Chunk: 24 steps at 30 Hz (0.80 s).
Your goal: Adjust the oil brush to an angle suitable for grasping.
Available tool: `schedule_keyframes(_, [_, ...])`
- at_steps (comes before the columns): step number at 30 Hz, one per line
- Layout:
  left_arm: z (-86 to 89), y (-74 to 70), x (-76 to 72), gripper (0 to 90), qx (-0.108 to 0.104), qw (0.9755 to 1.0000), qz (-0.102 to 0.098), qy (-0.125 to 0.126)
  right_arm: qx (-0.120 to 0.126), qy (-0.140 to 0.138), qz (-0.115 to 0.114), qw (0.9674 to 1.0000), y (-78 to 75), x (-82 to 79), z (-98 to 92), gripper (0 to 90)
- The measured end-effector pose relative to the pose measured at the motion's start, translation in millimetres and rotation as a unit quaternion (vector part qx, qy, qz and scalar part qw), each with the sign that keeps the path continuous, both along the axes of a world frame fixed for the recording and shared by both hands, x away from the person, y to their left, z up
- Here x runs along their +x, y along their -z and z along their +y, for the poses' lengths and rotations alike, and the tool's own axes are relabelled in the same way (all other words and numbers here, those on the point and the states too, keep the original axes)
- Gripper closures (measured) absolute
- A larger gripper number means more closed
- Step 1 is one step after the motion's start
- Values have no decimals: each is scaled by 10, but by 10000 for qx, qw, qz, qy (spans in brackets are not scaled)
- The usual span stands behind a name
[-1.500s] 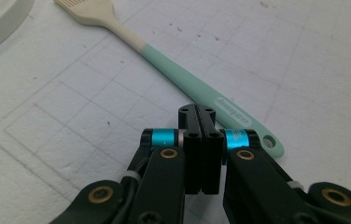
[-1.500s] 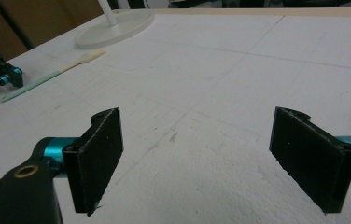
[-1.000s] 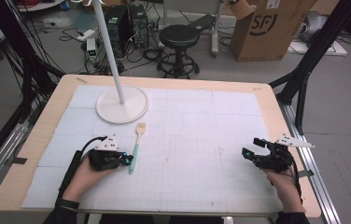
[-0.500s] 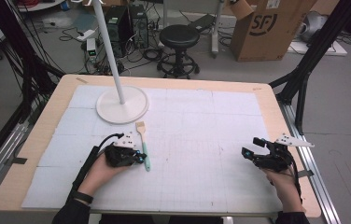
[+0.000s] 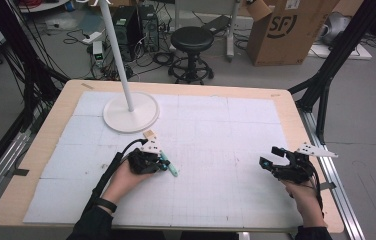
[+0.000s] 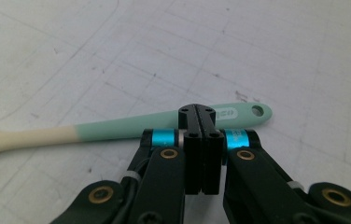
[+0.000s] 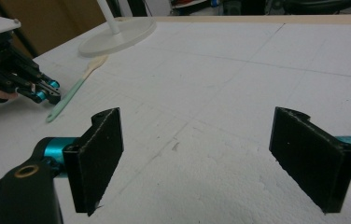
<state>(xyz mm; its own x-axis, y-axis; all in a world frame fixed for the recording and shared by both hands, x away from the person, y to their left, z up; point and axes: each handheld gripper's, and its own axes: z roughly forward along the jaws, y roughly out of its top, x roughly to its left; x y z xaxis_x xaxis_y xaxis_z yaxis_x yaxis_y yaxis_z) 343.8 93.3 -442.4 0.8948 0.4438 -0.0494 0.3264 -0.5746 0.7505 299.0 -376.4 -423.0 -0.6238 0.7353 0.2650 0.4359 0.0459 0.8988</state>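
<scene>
Silicone spatula (image 6: pixel 131 127), mint handle and cream blade, lies flat on the bench (image 5: pixel 211 150) just beyond the left tool (image 6: pixel 200 111), whose jaws are pressed together with their tips touching the handle near its hanging hole, pinching nothing. Over the past second hand and spatula have slid from lower left toward frame centre, the handle swinging round: a push, apparently, not a lift. At lower right, the right tool (image 7: pixel 211 154) rests spread, well apart. A white lamp base (image 5: pixel 130 113) stands beyond.
</scene>
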Motion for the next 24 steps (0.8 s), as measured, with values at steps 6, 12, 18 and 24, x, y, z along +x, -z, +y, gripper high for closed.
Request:
schedule_keyframes(6, [-185,15,96,898,-42,9999,-105,-68,35,-2,1,10000,-2,-1,-1,171])
schedule_keyframes(12, [-318,38,216,900,-140,9998,-168,-20,73,-2,4,10000,-5,-2,-12,171])
schedule_keyframes(18, [-439,31,338,900,-108,9997,-194,73,71,0,-18,10000,-3,2,-15,171])
schedule_keyframes(24, [-527,30,438,900,-113,9998,-161,105,102,13,4,9999,-4,0,-23,171])
